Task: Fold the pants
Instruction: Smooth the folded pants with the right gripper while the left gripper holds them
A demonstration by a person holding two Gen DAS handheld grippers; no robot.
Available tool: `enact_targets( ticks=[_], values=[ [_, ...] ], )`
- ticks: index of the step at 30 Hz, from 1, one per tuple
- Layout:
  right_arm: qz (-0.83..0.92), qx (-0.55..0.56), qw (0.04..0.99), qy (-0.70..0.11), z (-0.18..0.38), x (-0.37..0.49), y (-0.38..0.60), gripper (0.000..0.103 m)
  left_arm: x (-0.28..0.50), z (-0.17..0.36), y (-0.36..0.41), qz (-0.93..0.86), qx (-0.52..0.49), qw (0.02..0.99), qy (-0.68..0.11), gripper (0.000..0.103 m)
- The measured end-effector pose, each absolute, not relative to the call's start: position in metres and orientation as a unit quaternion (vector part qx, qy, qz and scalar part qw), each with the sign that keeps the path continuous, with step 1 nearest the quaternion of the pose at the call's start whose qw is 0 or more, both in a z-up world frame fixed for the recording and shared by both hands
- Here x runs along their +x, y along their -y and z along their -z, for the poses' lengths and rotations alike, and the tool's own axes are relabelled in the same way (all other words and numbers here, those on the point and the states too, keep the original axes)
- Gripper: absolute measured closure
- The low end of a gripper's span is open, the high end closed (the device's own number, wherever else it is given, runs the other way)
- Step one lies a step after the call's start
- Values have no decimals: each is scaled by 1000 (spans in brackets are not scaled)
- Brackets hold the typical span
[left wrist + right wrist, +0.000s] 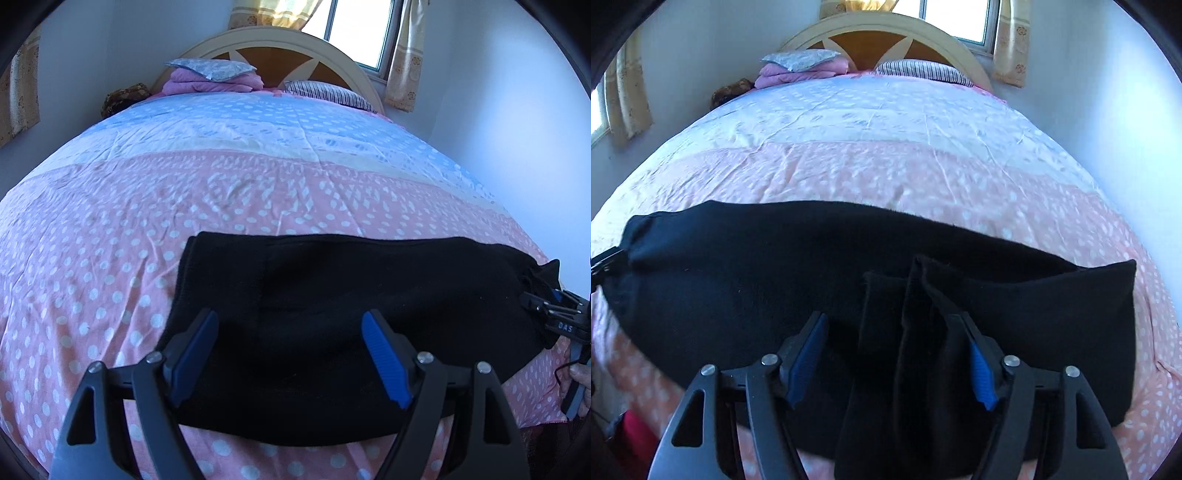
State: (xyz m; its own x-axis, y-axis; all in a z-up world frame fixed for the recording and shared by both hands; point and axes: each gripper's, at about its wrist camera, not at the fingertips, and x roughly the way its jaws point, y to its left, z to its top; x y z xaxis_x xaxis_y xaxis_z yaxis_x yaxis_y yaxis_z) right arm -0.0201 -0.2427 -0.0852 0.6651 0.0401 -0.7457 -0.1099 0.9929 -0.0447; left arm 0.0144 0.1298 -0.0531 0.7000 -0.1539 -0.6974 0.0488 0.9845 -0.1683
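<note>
Your left gripper (290, 354) tilts downward over the near edge of the black pants (332, 314), jaws spread wide with nothing clamped. Your right gripper (899, 358) also points down, jaws parted around a raised fold of the pants (812, 266) without the left pad pressing it. The pants lie flat across the bed (184, 206); "DAS" reads on the right gripper's body.

A polka-dot bed (258, 192) with an arched headboard (273, 44) stands under a bright curtained window (354, 29) between pale walls (498, 92).
</note>
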Motion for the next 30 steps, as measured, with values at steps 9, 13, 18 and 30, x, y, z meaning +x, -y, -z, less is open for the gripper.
enact_targets(
  ticks=[9, 13, 18, 30],
  values=[
    [-66, 193, 896, -395, 81, -26, 305, 89, 17, 53, -130, 67, -65, 919, -383, 20],
    [-100, 201, 912, -342, 54, -31, 281, 90, 18, 53, -133, 70, -71, 918, -384, 20],
    [-142, 136, 916, -349, 58, -18, 221, 90, 18, 53, -133, 68, -74, 918, -384, 20],
    [-219, 157, 927, -262, 63, -69, 171, 40, 18, 43, -130, 68, -68, 918, -383, 20]
  ],
)
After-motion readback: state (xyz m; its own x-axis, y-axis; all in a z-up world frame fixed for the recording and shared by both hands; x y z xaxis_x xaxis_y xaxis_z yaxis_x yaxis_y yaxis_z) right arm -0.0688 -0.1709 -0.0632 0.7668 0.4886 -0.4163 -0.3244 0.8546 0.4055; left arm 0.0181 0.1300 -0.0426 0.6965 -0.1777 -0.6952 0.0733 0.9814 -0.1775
